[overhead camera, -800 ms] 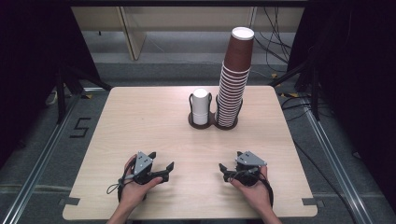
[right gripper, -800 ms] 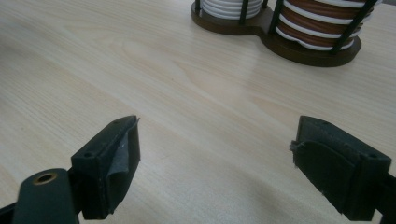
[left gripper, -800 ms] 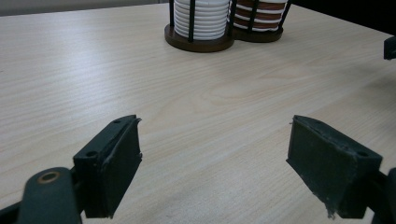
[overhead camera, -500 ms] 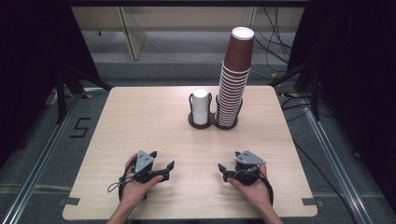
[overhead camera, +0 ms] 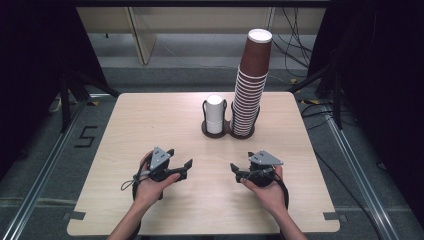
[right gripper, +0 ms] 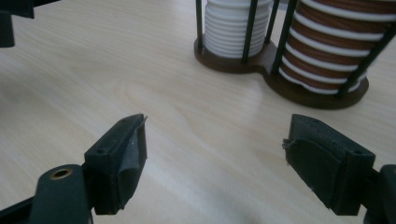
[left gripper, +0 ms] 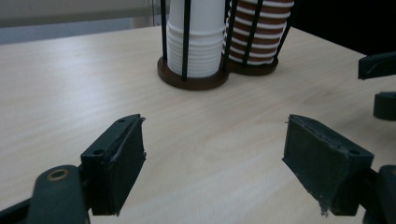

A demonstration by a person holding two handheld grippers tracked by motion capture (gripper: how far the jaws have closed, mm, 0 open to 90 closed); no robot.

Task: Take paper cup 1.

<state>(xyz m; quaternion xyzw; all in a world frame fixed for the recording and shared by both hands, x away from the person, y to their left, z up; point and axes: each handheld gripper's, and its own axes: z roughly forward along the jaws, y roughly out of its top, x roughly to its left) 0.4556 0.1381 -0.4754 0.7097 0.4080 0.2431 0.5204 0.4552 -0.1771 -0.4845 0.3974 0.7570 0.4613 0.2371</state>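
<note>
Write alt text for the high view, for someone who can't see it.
A person's two hands rest on a light wooden table, each holding an open two-jaw gripper, the left gripper and right gripper both empty. Beyond them a dark holder carries a short white cup stack beside a tall brown cup stack.

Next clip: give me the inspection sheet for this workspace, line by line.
Surface: pale wood table, bare apart from the holder.
Job's things: dark two-well cup holder at centre back; short stack of white cups in its left well, tall stack of brown cups in its right well, rising well above the holder's rods.
Clutter: nothing seen.
Grippers: left gripper and right gripper both open, held low over the near table, holding nothing, jaws pointing inward.
Cables: a cable trails from the left gripper by the left hand; loose cables on the floor behind the table.
Surroundings: grey floor, a "5" marking left of the table, dark curtains at both sides.
</note>
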